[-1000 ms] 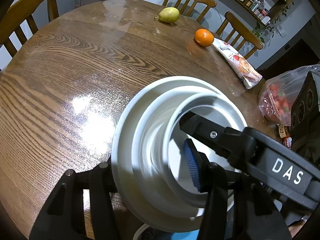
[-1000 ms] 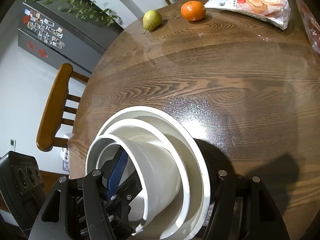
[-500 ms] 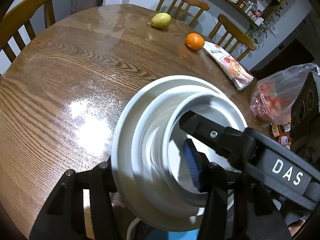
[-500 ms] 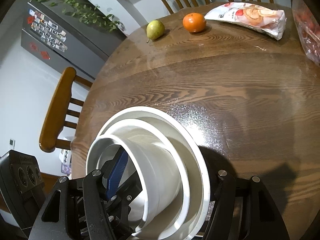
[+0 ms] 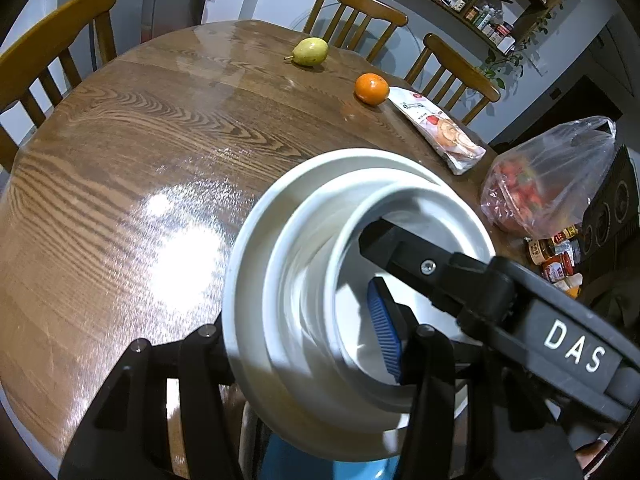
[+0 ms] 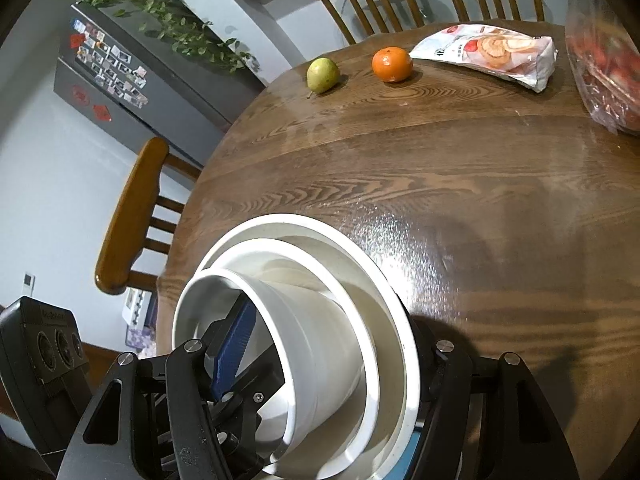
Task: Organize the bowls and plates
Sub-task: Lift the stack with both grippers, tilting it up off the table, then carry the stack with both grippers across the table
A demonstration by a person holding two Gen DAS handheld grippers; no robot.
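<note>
Jaws of left gripper (image 5: 308, 344) and right gripper (image 6: 316, 364) both clamped on white nested dishes (image 5: 304, 264).

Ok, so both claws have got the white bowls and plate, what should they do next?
Probably lift a little more, both claws together and slowly. The left claw and the right claw each pinch one side of the stack of white dishes, one finger inside the top bowl and one outside, under the plate's edge. If one claw went ahead, the stack could tip over the table.
</note>
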